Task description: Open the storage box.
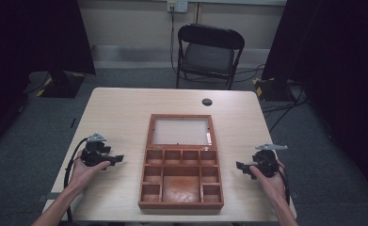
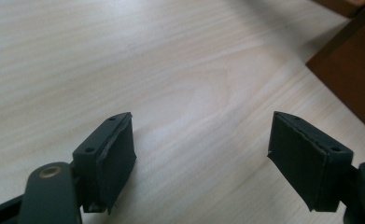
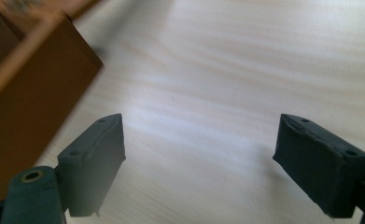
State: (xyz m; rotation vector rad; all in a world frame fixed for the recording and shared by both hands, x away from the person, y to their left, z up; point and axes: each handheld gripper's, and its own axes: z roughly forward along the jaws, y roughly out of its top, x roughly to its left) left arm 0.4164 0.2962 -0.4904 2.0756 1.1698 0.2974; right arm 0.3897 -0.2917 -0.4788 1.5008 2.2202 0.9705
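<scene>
Your left gripper [image 1: 117, 159] at lower left and right gripper [image 1: 240, 165] at lower right both gape, holding nothing, jaws pointing inward. Between them the wooden box [image 1: 181, 179] lies open on the table [image 1: 120, 113], lid [image 1: 180, 130] toward frame top. No readable writing.

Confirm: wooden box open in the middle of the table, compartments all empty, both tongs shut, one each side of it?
Not quite: both tongs are open. The left gripper view shows the left tongs spread over bare table, the right gripper view the same for the right tongs. Otherwise correct: wooden box open mid-table, compartments apparently empty, tongs flanking it.
</scene>
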